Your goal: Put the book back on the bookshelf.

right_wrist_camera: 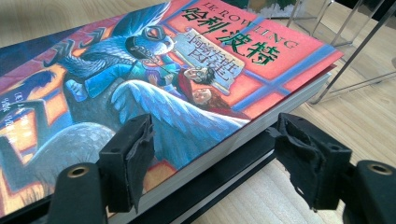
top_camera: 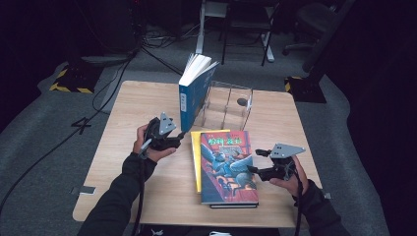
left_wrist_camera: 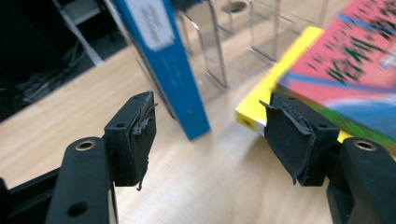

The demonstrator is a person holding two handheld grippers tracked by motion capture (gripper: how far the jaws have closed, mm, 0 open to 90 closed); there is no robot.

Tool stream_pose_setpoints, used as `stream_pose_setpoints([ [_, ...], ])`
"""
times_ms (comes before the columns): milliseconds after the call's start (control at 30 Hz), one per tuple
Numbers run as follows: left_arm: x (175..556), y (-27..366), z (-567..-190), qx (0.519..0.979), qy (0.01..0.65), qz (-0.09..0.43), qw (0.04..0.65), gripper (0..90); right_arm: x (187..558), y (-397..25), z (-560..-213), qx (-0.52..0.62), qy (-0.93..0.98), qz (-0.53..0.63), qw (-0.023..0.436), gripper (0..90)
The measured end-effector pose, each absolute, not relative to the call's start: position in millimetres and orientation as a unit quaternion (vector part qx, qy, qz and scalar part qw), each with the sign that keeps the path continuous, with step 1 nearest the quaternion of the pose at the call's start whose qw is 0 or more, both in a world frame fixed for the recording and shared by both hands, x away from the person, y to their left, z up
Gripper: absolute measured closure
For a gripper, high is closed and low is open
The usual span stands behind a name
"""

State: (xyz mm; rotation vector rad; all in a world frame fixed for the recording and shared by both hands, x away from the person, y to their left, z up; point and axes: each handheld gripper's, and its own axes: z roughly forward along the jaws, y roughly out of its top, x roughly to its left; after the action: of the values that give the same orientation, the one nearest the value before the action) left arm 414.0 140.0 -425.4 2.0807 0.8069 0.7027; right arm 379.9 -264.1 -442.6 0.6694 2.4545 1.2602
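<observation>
Books occupy the middle of the wooden bench (top_camera: 128, 103): a blue book (top_camera: 194, 96) stands upright with its pages fanning open at the top, its lower corner on the bench just beside a clear acrylic divider rack (top_camera: 228, 105). Nearer the person, a picture-cover book (top_camera: 227, 164) with red and blue artwork and Chinese lettering lies flat on a stack, with a yellow book (top_camera: 197, 157) under it and a black one (right_wrist_camera: 219, 175) at the bottom. The left hand-held gripper (top_camera: 181, 136) sits just in front of the blue book's lower spine, jaws spread wide with nothing between them; in the left gripper view the spine's bottom corner stands beyond the gap. The right hand-held gripper (top_camera: 252, 169) rests at the stack's right edge, jaws likewise wide apart and gripping nothing, the picture-cover book's corner lying between and beyond them.
</observation>
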Motion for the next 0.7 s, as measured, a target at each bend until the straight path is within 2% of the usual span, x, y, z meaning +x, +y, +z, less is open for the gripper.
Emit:
stream_pose_setpoints([
  [233,397,136,-441,0.839,0.304,0.250,0.375,33.3,379,-264,-442,0.234,0.857,0.437,0.143,28.0],
  [500,369,135,-469,0.866,0.289,0.194,0.359,32.6,375,-259,-441,0.229,0.868,0.428,0.105,26.6],
  [700,352,141,-483,0.872,0.289,0.172,0.355,30.1,375,-259,-441,0.238,0.872,0.420,0.083,24.6],
])
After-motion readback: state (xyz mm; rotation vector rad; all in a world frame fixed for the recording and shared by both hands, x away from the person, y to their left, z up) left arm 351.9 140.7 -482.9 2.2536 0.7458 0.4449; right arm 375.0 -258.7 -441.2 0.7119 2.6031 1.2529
